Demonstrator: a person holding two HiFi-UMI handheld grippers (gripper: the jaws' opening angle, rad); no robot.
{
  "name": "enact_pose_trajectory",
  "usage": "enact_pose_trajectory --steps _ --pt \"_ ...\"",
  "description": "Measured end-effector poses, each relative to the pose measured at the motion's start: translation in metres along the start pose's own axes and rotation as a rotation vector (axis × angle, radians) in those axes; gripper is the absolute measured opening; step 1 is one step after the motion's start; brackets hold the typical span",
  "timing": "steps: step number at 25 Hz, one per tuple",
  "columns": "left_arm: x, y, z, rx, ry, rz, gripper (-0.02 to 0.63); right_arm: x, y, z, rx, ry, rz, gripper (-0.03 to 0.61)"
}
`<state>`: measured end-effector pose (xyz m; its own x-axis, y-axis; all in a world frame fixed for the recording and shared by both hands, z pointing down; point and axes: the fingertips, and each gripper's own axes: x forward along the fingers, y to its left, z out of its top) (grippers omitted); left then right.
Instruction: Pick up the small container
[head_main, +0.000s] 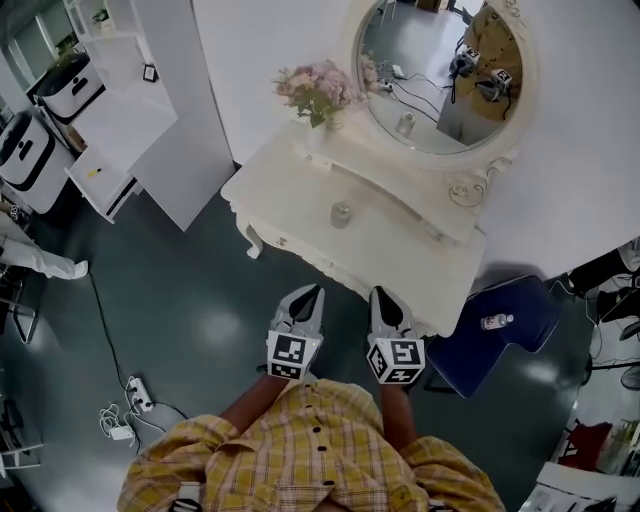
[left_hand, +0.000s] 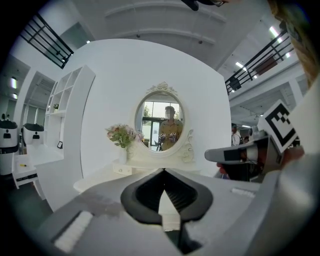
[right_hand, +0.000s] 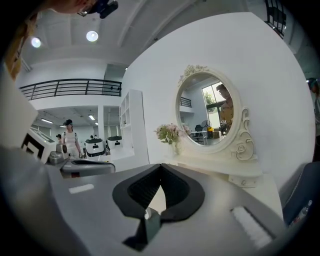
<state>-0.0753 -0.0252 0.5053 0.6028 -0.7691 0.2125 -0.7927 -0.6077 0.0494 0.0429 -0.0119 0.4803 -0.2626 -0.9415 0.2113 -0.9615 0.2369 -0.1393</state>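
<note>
The small container, a little clear jar with a lid, stands in the middle of the white dressing table. Both grippers hover side by side over the floor in front of the table, pointing at it and short of its front edge. My left gripper is shut with nothing between its jaws, and its tips meet in a point. My right gripper is likewise shut and holds nothing. The jar does not show in either gripper view.
An oval mirror and a vase of pink flowers stand at the table's back. A blue seat with a small bottle is at the right. White shelving stands left, and a power strip lies on the floor.
</note>
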Motion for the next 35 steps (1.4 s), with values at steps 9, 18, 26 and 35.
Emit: enact_pose_trajectory --steps 9,18,26,35 --pt "0.046 0.015 -0.001 -0.006 0.019 -0.045 -0.005 0.034 -0.021 0.004 0.004 0.010 -0.040 0.000" --pt "0.101 0.034 0.007 -0.014 0.033 -0.040 -0.005 0.085 -0.049 0.010 0.027 0.021 0.000 0.000" --pt "0.154 0.053 0.010 -0.022 0.066 -0.012 -0.005 0.127 -0.078 0.012 0.047 0.056 0.026 0.000" --pt "0.196 0.065 -0.013 -0.028 0.134 0.007 -0.005 0.155 -0.102 -0.005 0.059 0.097 0.042 0.000"
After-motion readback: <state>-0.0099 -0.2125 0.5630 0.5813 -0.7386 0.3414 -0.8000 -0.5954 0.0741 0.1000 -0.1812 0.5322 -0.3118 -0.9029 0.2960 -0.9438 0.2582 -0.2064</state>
